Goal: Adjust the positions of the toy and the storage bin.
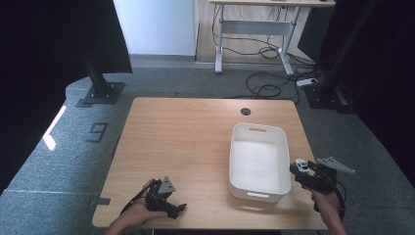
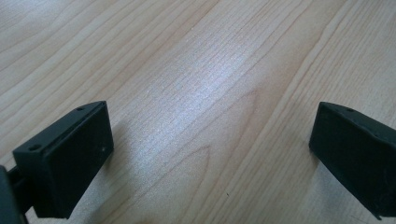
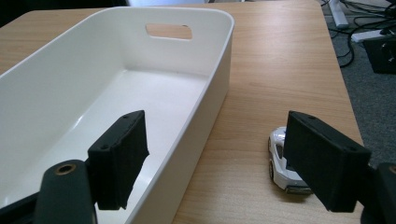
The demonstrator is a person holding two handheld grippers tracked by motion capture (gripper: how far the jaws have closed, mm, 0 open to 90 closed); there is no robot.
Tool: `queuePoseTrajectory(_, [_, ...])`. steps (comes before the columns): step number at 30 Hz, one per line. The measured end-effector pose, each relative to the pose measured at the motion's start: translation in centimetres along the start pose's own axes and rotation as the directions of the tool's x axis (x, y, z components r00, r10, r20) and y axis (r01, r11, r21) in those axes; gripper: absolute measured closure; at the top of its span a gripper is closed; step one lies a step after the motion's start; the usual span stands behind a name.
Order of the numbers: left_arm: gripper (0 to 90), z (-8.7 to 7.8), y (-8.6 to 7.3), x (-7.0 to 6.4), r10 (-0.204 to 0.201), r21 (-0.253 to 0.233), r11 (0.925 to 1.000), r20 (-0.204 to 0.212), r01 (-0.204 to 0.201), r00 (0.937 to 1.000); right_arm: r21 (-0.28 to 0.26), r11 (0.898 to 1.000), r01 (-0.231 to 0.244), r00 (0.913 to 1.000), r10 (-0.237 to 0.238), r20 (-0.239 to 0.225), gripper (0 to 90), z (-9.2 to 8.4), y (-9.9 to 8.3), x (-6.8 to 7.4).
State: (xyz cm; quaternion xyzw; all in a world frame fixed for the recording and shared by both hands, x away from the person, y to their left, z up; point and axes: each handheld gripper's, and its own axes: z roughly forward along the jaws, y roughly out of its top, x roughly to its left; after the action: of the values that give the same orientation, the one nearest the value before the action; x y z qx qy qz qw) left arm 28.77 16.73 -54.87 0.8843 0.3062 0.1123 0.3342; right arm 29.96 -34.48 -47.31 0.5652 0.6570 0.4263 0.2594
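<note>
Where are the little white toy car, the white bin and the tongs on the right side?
toy car (image 3: 281,161): right gripper view, on its roof.
white bin (image 1: 258,129): high view, on its far wall by the handle slot.
right tongs (image 1: 296,168): high view, between their tips.

Worktop (image 1: 186,142): light wood with a fine darker grain, running in long streaks in the left gripper view. Bin (image 1: 281,147): plain white inside and out; toy car (image 3: 280,163): white with dark windows and dark wheels. Both grippers, left (image 1: 180,209) and right (image 1: 295,170), have matt black jaws, each topped by a grey plate; floor is speckled grey carpet (image 1: 63,147).
</note>
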Motion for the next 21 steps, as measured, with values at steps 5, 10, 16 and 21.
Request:
queuePoseTrajectory(5, [0.0,0.0,0.0,0.0,0.000,0.001,1.0000,-0.001,0.000,1.0000,0.013,1.000,0.007,1.0000,-0.007,-0.004,22.9,0.5,-0.2,0.3])
queuePoseTrajectory(10, [0.0,0.0,0.0,0.0,0.000,0.001,1.0000,-0.001,0.000,1.0000,0.020,1.000,0.015,0.9999,-0.015,-0.004,23.5,0.7,-0.3,0.5])
queuePoseTrajectory(16, [0.0,0.0,0.0,0.0,0.000,0.000,1.0000,0.000,0.000,1.0000,0.036,0.999,0.021,0.9998,-0.021,-0.005,24.4,1.2,-0.6,0.7])
queuePoseTrajectory(21, [0.0,0.0,0.0,0.0,0.000,0.000,1.0000,-0.001,0.000,1.0000,0.047,0.999,0.026,0.9996,-0.025,-0.008,25.4,1.6,-0.9,0.8])
